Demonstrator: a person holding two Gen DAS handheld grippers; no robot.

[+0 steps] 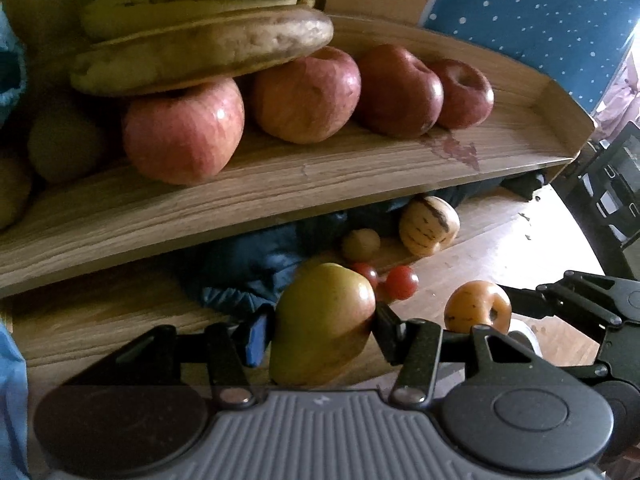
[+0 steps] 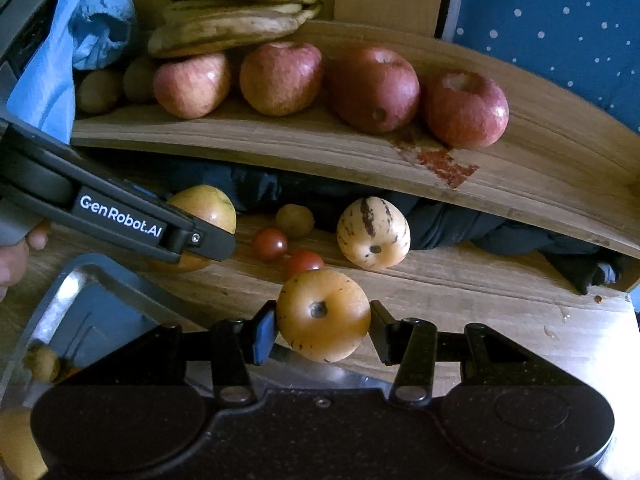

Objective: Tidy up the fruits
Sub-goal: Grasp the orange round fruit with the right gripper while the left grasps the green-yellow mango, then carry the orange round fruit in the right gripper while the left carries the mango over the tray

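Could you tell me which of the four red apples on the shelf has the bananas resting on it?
The leftmost apple: the bananas lie across its top, while the other three stand uncovered to its right.

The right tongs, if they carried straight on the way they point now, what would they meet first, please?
Probably the cherry tomatoes just past the orange fruit the right tongs hold, then the striped melon; depth is unclear.

A dark blue jacket [image 1: 248, 264] lies bunched under the wooden shelf [image 1: 280, 184]; a star-dotted blue cloth [image 2: 560, 20] hangs behind; a red stain [image 2: 444, 162] marks the shelf.
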